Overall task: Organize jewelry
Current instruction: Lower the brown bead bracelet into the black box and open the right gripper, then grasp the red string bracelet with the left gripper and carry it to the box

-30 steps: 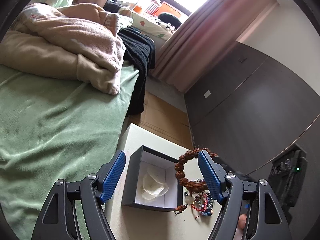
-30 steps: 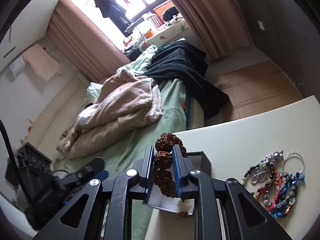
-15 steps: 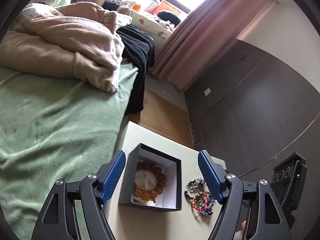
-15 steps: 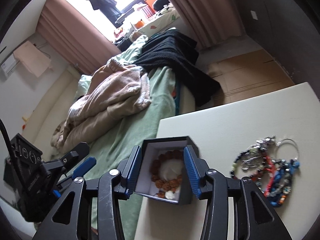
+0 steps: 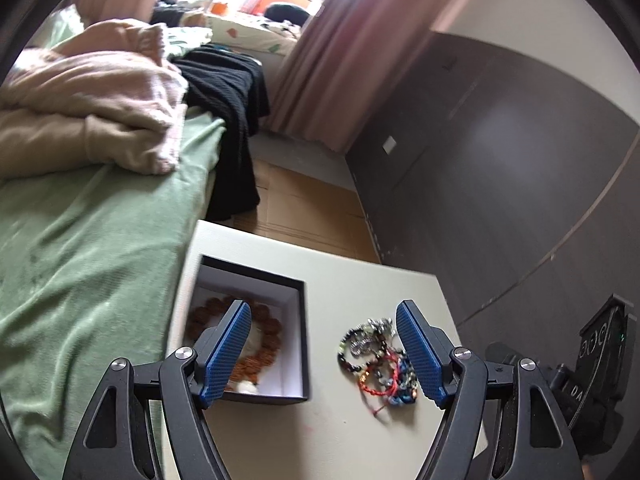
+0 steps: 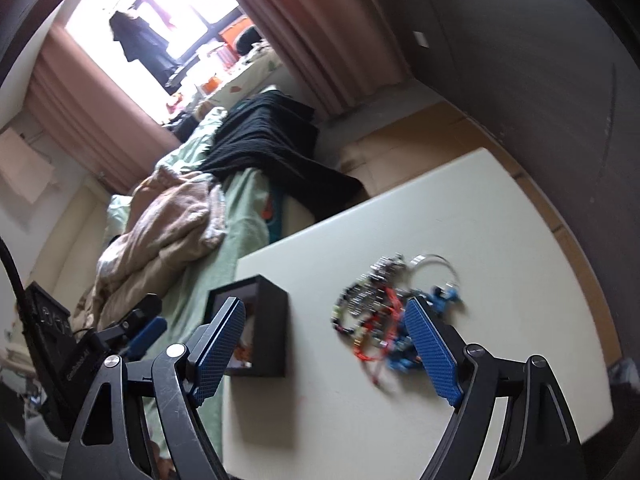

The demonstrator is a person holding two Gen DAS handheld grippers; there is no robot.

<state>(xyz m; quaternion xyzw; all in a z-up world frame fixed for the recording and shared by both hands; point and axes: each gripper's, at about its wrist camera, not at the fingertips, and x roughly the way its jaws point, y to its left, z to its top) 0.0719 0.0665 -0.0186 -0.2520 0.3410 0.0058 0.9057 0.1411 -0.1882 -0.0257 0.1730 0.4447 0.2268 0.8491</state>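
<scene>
- The left tongs [image 5: 322,350] are spread wide and hold nothing; both blue pads [image 5: 226,354] are free in the air above the worktop [image 5: 348,280].
- The right tongs [image 6: 326,350] are also spread wide and empty.
- The black box [image 5: 306,344] with a white inside stands open on the worktop, and in the left view the left pad of the left tongs covers a part of it.
- The brown bead bracelet [image 5: 268,338] lies as a ring inside the box, partly hidden behind that left pad.
- In the right view the same box [image 6: 272,322] is seen from its side, just behind the left pad of the right tongs; only a small orange-brown part of the bracelet shows in it.
- The pile of colourful bracelets [image 5: 378,360] lies on the worktop beside the box and apart from it, just inside the right pad of the left tongs.
- In the right view this pile [image 6: 380,312] lies between the two pads, nearer to the right one, with a thin metal ring [image 6: 434,264] at its far edge.
- A bed with a green sheet [image 5: 80,248] is to the left of the left tongs, next to the worktop.
</scene>
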